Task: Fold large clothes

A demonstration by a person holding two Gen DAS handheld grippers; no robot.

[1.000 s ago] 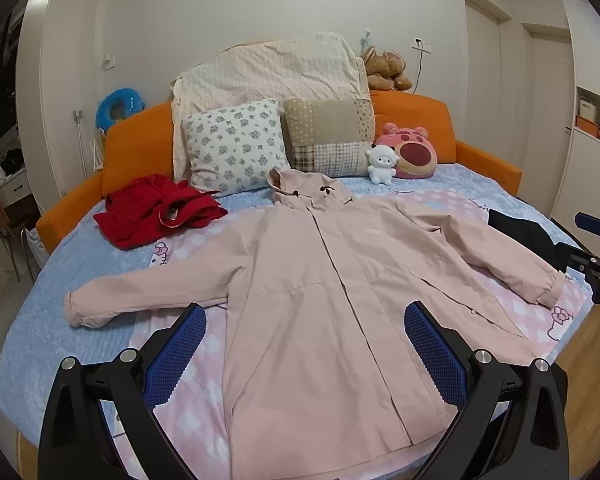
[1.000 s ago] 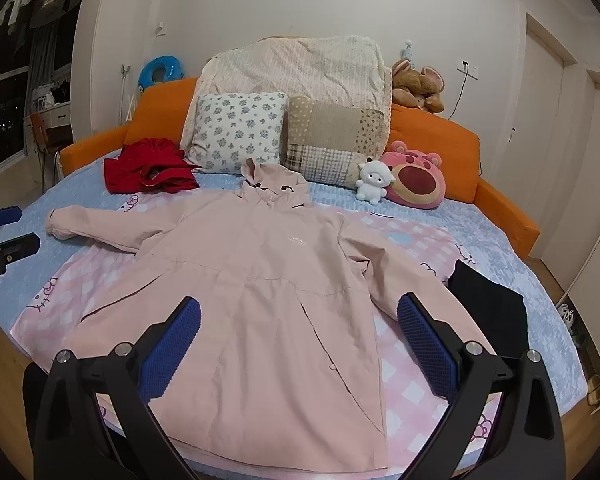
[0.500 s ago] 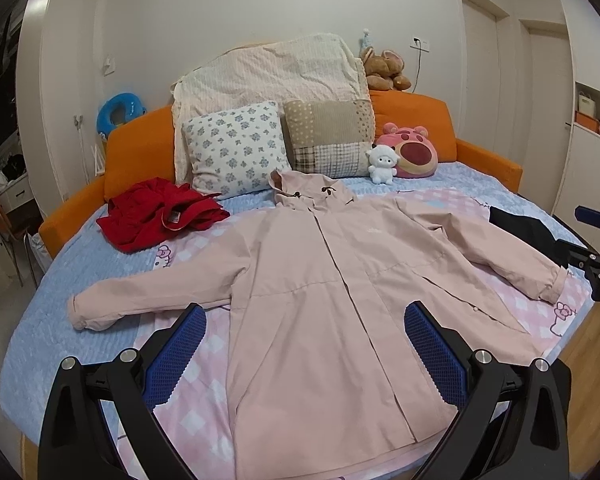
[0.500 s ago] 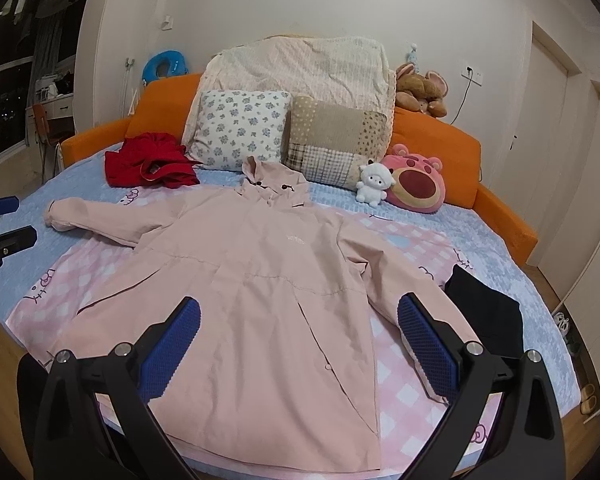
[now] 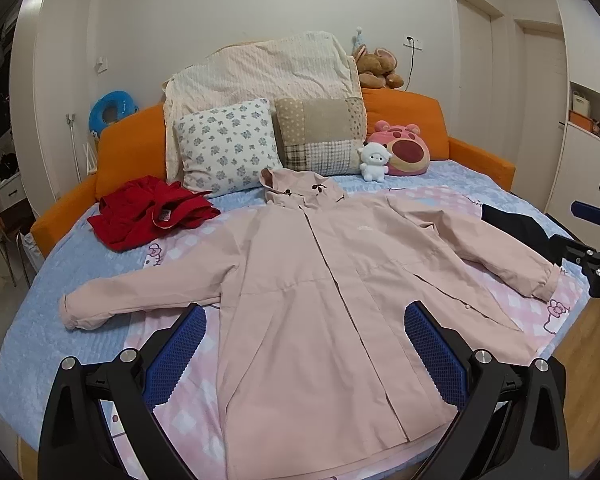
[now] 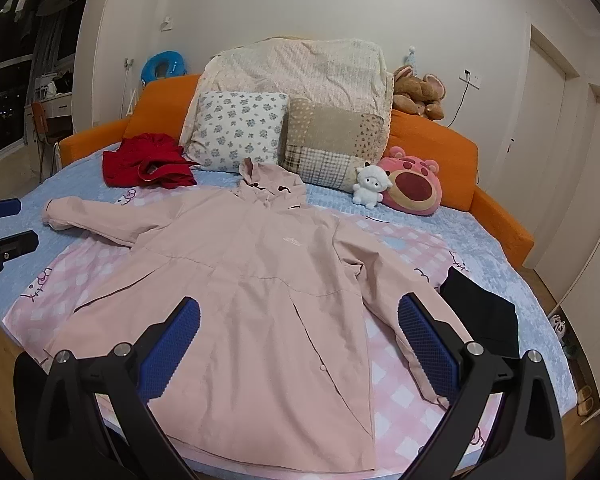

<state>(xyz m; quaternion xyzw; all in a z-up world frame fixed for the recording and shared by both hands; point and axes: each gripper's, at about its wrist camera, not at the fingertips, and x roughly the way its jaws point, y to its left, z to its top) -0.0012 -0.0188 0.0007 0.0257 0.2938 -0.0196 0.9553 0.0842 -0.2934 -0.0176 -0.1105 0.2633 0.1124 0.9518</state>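
Note:
A large pale pink hooded jacket (image 5: 332, 300) lies spread flat, front up, on the bed, sleeves out to both sides, hood toward the pillows. It also shows in the right wrist view (image 6: 260, 292). My left gripper (image 5: 304, 344) is open and empty, held above the jacket's hem at the foot of the bed. My right gripper (image 6: 298, 340) is open and empty, also above the hem. Each gripper shows at the edge of the other's view: the right gripper (image 5: 592, 236) and the left gripper (image 6: 4, 228).
A red garment (image 5: 152, 212) lies crumpled at the back left, a black folded garment (image 6: 480, 312) at the right edge. Pillows (image 5: 228, 144) and plush toys (image 5: 400, 152) line the orange headboard (image 5: 128, 152). The bed has a pink checked blanket (image 6: 404, 392) over a blue sheet.
Both grippers have drifted slightly back and up from the bed; the jacket sits a little lower and smaller in view. The jacket has not moved.

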